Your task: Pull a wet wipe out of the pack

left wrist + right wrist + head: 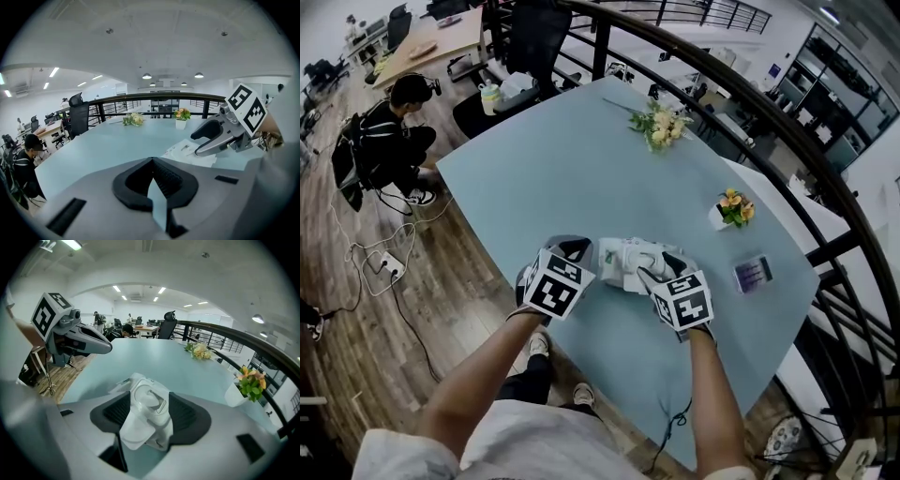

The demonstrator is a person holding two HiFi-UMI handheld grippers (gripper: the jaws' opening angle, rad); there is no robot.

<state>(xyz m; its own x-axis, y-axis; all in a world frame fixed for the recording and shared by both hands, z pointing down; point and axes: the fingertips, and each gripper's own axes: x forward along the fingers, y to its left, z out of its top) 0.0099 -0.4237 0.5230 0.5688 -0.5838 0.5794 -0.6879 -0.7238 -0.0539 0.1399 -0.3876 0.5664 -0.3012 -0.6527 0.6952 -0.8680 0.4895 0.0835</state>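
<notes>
White, soft film of the wet wipe pack, squeezed from both sides in the clenched jaws of the right gripper. Lay close to the near edge of the pale blue tabletop, round flip lid facing up, with a white flap drooping below it; wipe or cover, could not tell. Just left of it, the left gripper, jaws pressed together on nothing, not yet at the opening. Likely trouble from there: dragging the whole light pack along if pinned too loosely; crushing the opening shut if squeezed too hard; tearing a wipe, or drawing out several, by tugging sideways. Farther toward the right edge, a small flower pot, well apart.
</notes>
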